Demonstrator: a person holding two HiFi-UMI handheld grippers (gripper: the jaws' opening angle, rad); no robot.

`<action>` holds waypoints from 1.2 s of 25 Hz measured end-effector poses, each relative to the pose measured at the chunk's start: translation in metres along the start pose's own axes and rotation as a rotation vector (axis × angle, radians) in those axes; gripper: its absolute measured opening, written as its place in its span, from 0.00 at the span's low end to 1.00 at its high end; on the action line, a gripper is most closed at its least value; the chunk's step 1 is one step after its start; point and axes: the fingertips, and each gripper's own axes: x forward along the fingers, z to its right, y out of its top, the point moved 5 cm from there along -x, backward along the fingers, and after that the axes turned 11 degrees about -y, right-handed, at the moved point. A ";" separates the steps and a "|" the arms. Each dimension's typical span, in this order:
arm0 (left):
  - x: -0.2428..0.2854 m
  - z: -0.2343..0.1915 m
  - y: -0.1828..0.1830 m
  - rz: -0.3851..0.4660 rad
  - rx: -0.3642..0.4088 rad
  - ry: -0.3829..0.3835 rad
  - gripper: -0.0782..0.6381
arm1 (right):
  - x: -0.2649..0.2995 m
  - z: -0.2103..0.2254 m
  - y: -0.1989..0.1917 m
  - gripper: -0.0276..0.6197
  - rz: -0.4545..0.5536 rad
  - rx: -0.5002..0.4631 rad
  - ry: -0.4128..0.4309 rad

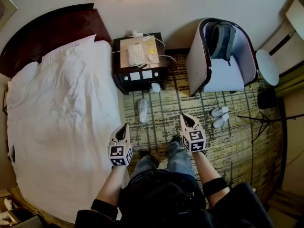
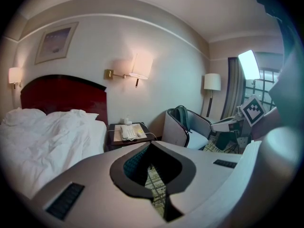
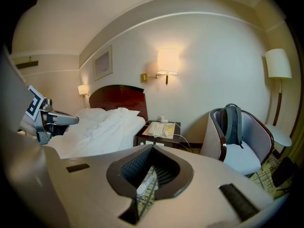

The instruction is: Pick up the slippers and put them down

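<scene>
Left gripper (image 1: 125, 127) and right gripper (image 1: 186, 119) are both closed with nothing between their jaws. They hang side by side over the patterned carpet (image 1: 237, 146), in front of the person's legs. Just ahead of them, one white slipper (image 1: 143, 110) lies on the carpet before the nightstand (image 1: 140, 61), close to the edge of the bed (image 1: 61, 127). It also shows through the jaw opening in the right gripper view. A second white pair (image 1: 220, 117) lies further right, at the foot of the armchair (image 1: 218, 75). These look like thin hotel slippers, probably light, soft and floppy. Pinched by the sole edge, one would likely droop, so the band over the toes seems the firmer place to grip, with the jaws opened first.
</scene>
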 end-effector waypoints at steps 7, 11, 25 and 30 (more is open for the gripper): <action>0.005 -0.003 -0.009 -0.028 0.013 -0.016 0.11 | 0.007 -0.004 -0.008 0.06 -0.016 0.005 -0.002; 0.010 -0.006 -0.014 -0.036 0.012 -0.051 0.11 | 0.012 -0.009 -0.012 0.06 -0.012 0.026 -0.011; 0.139 -0.046 -0.122 -0.168 -0.132 -0.075 0.33 | 0.143 -0.037 -0.068 0.06 -0.019 0.077 0.010; 0.197 -0.065 -0.195 -0.238 -0.213 -0.058 0.44 | 0.211 -0.048 -0.108 0.06 -0.028 0.097 0.038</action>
